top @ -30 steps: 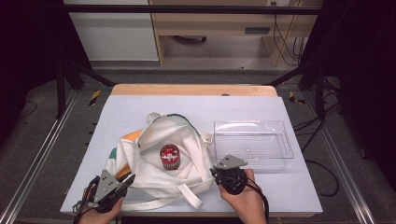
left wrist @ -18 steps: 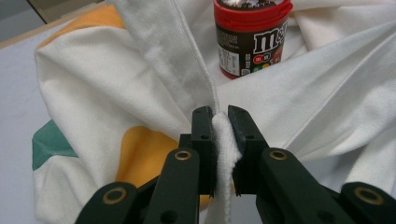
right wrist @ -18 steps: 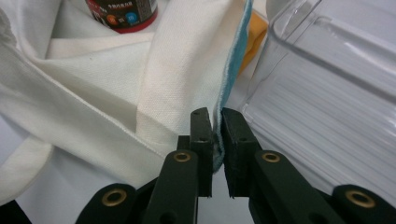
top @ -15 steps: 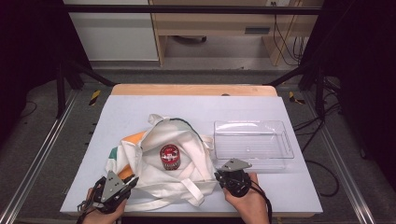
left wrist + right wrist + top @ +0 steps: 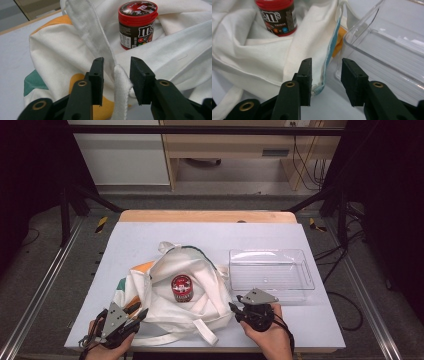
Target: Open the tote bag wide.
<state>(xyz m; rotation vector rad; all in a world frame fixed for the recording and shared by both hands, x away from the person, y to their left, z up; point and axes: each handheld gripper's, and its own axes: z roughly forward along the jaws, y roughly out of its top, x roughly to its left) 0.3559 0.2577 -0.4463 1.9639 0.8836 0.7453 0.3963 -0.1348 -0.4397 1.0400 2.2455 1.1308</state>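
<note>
Left gripper view: "m&m's" tub (image 5: 138,25) on white bag (image 5: 62,57) (both tools released, jaws just parted).

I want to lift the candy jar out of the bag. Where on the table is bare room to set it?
Free: the wide strip between the bag and the table's far wooden edge, and the tray's inside. Crowded: the near edge, where both tongs and the bag's handles lie, and around the jar, ringed by cloth.
</note>
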